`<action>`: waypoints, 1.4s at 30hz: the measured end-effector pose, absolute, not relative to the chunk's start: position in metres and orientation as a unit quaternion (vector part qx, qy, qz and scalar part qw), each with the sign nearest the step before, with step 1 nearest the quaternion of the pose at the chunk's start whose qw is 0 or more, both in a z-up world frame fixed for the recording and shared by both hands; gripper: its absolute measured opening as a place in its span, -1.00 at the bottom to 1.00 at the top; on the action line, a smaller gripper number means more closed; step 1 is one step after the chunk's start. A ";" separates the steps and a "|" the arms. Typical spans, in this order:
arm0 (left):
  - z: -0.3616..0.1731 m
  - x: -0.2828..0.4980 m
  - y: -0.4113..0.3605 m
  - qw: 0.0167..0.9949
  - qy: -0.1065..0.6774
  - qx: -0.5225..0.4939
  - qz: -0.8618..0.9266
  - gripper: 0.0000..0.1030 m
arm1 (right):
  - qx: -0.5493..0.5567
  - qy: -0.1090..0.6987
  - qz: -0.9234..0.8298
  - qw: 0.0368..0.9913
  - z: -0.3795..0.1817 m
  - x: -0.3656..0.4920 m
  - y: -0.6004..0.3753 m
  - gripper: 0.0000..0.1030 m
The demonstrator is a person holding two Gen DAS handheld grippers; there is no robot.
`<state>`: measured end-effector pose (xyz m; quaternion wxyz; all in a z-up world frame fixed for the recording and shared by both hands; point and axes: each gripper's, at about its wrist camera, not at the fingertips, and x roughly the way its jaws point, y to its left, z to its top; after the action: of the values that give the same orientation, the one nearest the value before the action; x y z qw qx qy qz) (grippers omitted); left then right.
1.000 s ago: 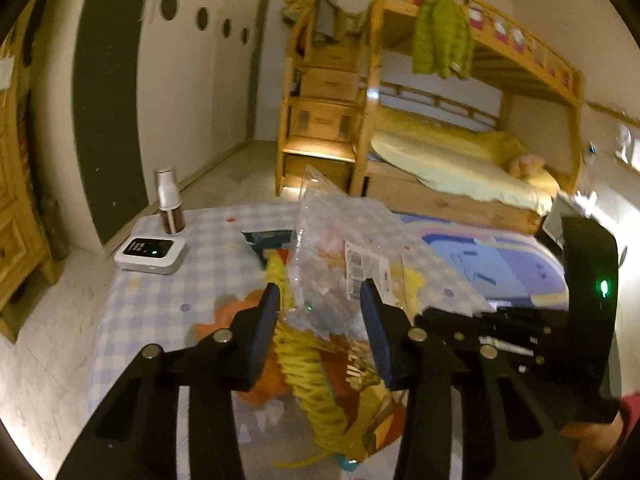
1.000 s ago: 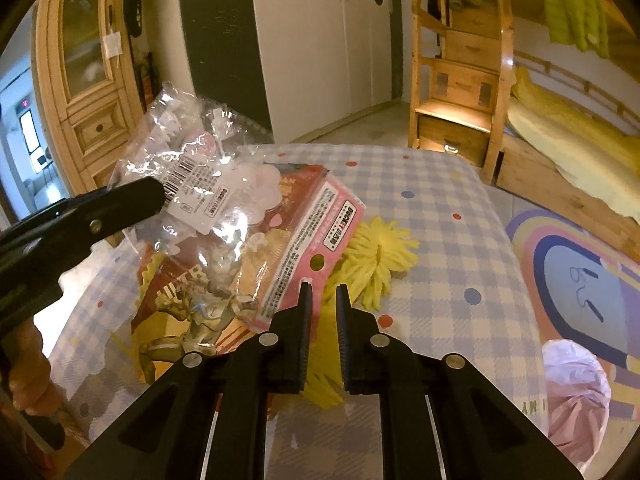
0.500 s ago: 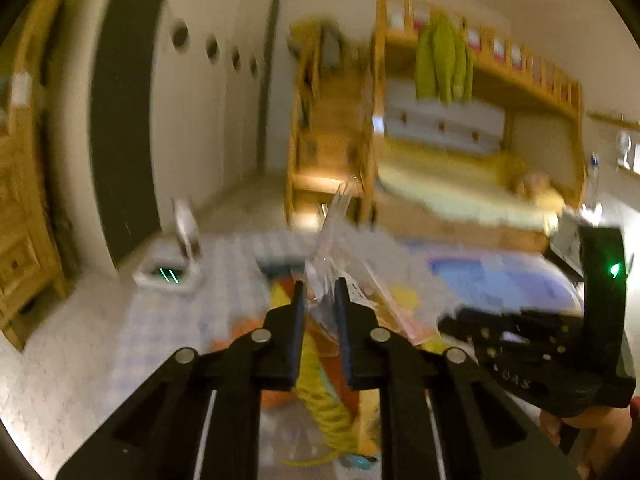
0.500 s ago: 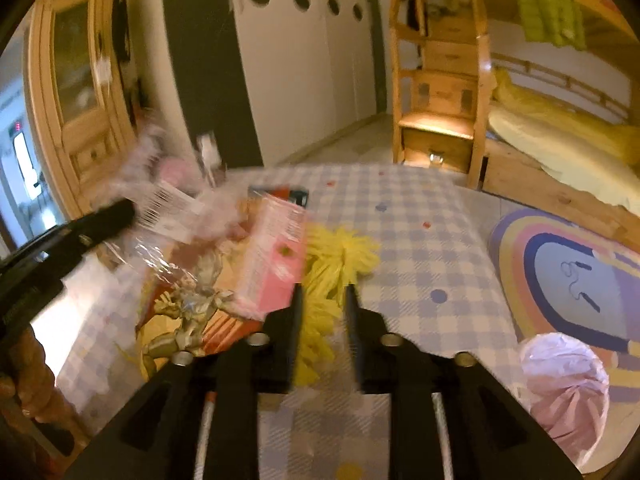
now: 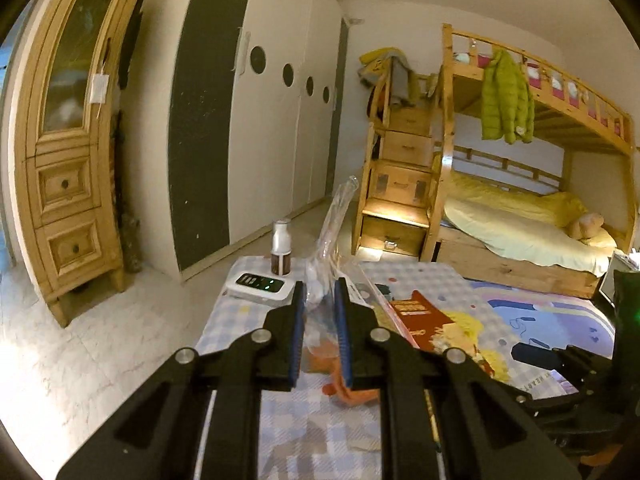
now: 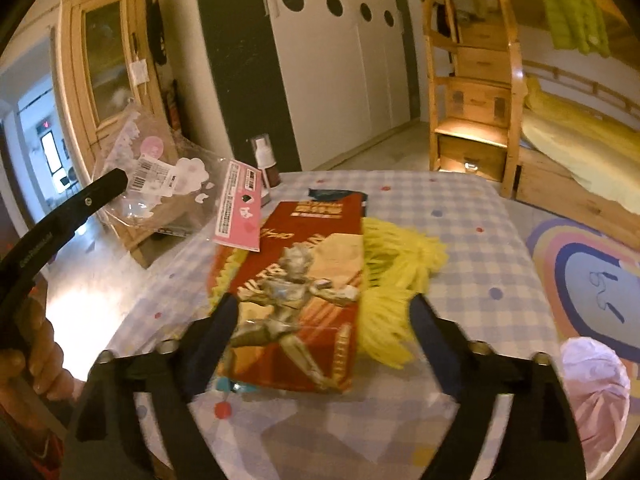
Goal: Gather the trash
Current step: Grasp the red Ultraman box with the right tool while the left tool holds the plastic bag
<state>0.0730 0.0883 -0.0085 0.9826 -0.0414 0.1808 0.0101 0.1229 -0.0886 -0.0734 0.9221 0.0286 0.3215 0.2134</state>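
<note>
Left gripper (image 5: 320, 308): clamped on the clear plastic wrapper (image 5: 334, 224), held up at frame centre above the table.
Right gripper (image 6: 324, 314): jaws have just been opening, now spread wide, gripping nothing, straddling the red card package (image 6: 304, 292).
Red card package: flat on the checked tablecloth (image 6: 472, 240), mid-frame, over yellow yarn (image 6: 396, 272).
Wrapper from the right view: upper left, pink label hanging.
Pink bag (image 6: 596, 376): lower right.

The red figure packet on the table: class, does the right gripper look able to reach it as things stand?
Probably yes. The right gripper, jaws just opened wide and empty, sits right over the red figure packet, with nothing lying across it.
</note>
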 end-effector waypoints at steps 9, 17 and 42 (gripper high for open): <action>-0.015 0.078 0.099 0.978 0.199 -0.049 0.025 -0.75 | 0.027 0.344 0.200 0.917 -0.079 0.131 -0.061 0.77; -0.018 0.079 0.103 0.976 0.208 -0.058 0.026 -0.75 | -0.010 0.355 0.174 0.918 -0.087 0.134 -0.049 0.78; -0.012 0.071 0.105 0.980 0.186 -0.070 0.013 -0.75 | -0.009 0.270 0.146 0.952 -0.063 0.114 -0.071 0.56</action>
<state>0.0714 0.1050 -0.0121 0.9800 -0.0698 0.1859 0.0130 0.1145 -0.0709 -0.0633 0.9516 -0.0085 0.2701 0.1463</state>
